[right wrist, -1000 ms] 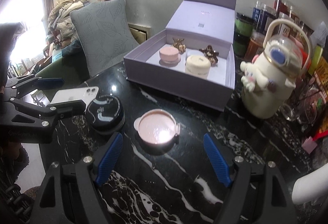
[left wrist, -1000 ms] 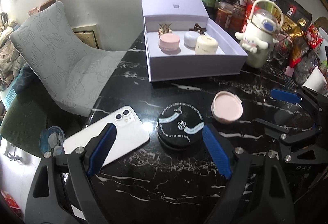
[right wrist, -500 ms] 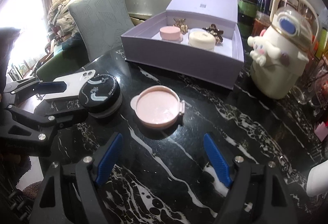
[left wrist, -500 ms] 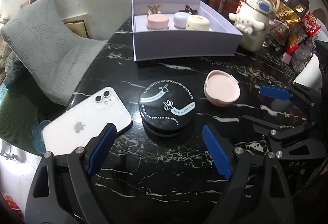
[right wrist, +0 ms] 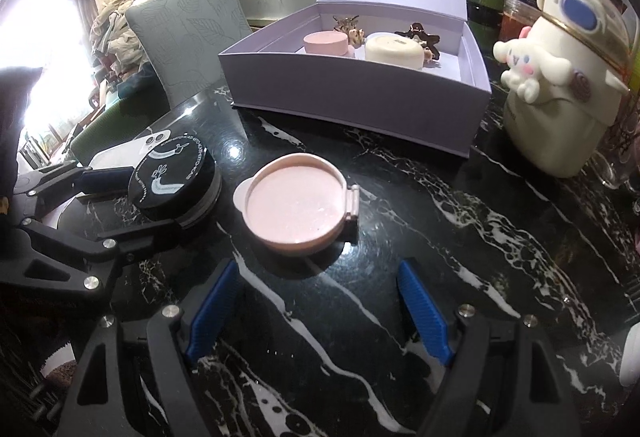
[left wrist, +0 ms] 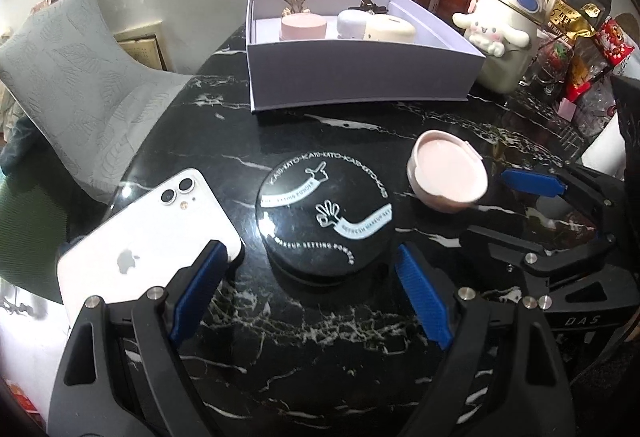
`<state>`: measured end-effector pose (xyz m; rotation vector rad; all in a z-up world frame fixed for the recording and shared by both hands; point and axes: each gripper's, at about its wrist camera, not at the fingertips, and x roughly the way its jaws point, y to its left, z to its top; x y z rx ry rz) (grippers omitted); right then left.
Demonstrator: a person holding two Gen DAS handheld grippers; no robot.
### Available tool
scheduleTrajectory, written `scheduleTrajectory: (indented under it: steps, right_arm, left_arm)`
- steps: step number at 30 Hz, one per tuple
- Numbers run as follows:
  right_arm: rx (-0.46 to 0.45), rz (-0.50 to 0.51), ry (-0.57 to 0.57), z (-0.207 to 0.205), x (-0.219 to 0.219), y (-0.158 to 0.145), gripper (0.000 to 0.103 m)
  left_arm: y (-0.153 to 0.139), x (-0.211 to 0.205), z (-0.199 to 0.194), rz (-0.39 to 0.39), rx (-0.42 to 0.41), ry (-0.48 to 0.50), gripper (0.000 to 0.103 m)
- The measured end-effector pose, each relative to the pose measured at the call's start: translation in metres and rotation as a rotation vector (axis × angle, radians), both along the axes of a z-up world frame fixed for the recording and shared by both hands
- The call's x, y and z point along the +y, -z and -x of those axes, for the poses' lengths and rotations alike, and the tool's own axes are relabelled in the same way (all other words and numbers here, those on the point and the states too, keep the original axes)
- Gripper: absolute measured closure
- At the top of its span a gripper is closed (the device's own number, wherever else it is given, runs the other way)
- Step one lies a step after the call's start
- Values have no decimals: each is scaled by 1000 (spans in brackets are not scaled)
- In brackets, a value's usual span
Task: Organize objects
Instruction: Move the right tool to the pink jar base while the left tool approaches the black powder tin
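I judge the task as partly done: inside the open lilac box (left wrist: 352, 73) I see already a pink jar (left wrist: 303, 27), a small lilac jar (left wrist: 352, 23) and a cream jar (left wrist: 390, 30), with two small ornaments behind them. Outside the box, on the black marble worktop (left wrist: 320, 349), two cosmetics are left: the black powder case (left wrist: 325, 213) and the pink compact (right wrist: 295, 205), so I think these must go in next. A white phone (left wrist: 148, 237) lies just beside the black case; whether it belongs to the task, I cannot tell. My left gripper (left wrist: 310, 291) has its jaws wide apart and empty, standing on either side of the black case, near to it but not touching as far as I see. My right gripper (right wrist: 320, 313) is also spread wide and holds nothing; the pink compact lies just ahead of its blue pads (right wrist: 420, 313), apart from them.
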<state>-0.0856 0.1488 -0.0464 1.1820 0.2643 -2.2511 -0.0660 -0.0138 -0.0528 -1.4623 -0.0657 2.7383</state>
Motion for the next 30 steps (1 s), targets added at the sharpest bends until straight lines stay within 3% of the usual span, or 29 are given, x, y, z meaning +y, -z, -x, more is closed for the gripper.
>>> scheduleTrajectory:
  steps: [30]
  right_arm:
    - [42,13,-42,29,-17,3,19]
  left_arm:
    - [4,-6,31,52,50,-2,14]
